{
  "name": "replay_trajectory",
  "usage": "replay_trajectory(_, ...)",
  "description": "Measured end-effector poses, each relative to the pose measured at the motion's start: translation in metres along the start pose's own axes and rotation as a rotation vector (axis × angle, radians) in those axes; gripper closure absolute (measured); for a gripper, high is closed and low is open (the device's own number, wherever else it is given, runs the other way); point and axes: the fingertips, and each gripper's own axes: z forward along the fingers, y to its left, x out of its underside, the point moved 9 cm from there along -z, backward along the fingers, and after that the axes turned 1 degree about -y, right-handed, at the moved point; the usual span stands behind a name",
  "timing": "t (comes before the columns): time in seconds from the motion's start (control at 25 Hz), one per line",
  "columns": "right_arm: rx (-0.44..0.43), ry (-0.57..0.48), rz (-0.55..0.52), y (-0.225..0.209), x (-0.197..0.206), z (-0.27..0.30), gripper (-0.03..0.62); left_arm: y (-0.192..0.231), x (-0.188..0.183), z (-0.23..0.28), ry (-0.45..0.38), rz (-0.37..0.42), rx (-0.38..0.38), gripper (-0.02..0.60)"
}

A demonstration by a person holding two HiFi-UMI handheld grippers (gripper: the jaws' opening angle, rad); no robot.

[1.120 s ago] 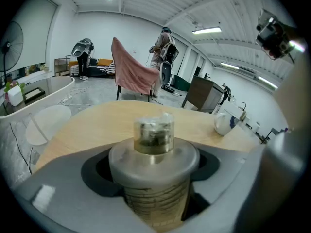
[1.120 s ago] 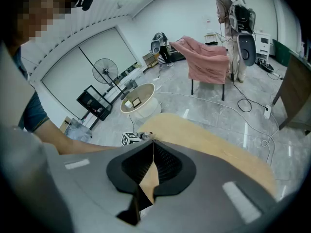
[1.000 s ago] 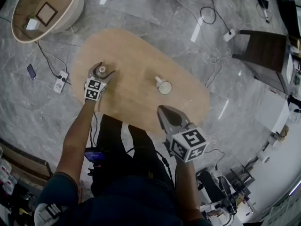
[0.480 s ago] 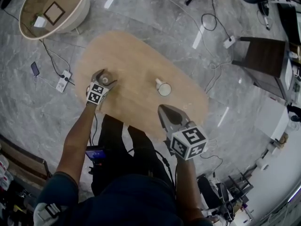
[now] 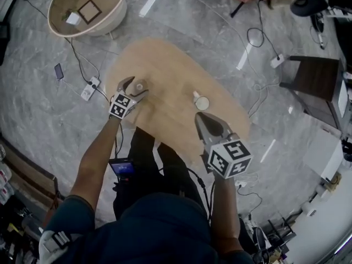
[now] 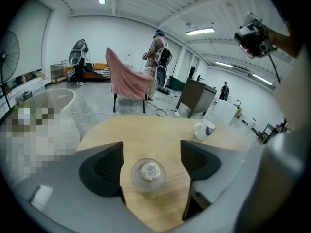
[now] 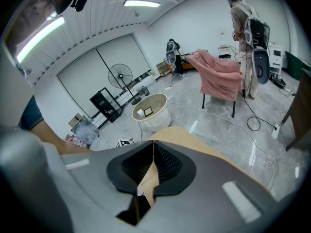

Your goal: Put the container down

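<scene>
The container (image 5: 140, 85), a small clear jar with a pale cap, stands upright on the oval wooden table (image 5: 170, 65). My left gripper (image 5: 133, 88) hovers over it with its jaws wide apart. In the left gripper view the container (image 6: 148, 174) sits low between the dark pads (image 6: 104, 168), and neither pad touches it. The left gripper (image 6: 151, 147) is open, and its jaws have just been closing a little. Over the table's near edge, my right gripper (image 5: 202, 119) is shut with nothing in it. In its own view the right gripper (image 7: 153, 152) shows both pads pressed together.
A white mug (image 5: 202, 102) stands on the table right of the container. On the floor are a round tub (image 5: 88, 7), a power strip (image 5: 88, 89) with cables and a dark cabinet (image 5: 313, 78). A chair draped in pink cloth (image 6: 127, 79) and people stand further back.
My left gripper has lifted away from the container, which stays on the table. The right gripper has risen a little. The head view has shifted, so the table sits further right.
</scene>
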Motion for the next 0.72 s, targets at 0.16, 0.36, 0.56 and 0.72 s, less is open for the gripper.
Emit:
replay_trajectory(0.16, -0.028, -0.055, -0.051, 0.014, -0.023, -0.019, 0.583, -0.01, -0.034, -0.046, -0.077, 0.027, -0.047, 0.26)
replay_trajectory(0.36, -0.054, -0.122, -0.093, 0.037, -0.044, -0.037, 0.583, -0.016, -0.077, -0.116, -0.191, 0.042, -0.135, 0.337)
replay_trajectory(0.56, -0.117, -0.211, -0.131, 0.065, -0.067, -0.064, 0.583, -0.026, -0.132, -0.202, -0.34, 0.053, -0.257, 0.408)
replay_trajectory(0.72, -0.149, -0.289, -0.2, 0.086, -0.088, -0.091, 0.583, -0.042, -0.174, -0.26, -0.423, 0.03, -0.291, 0.489)
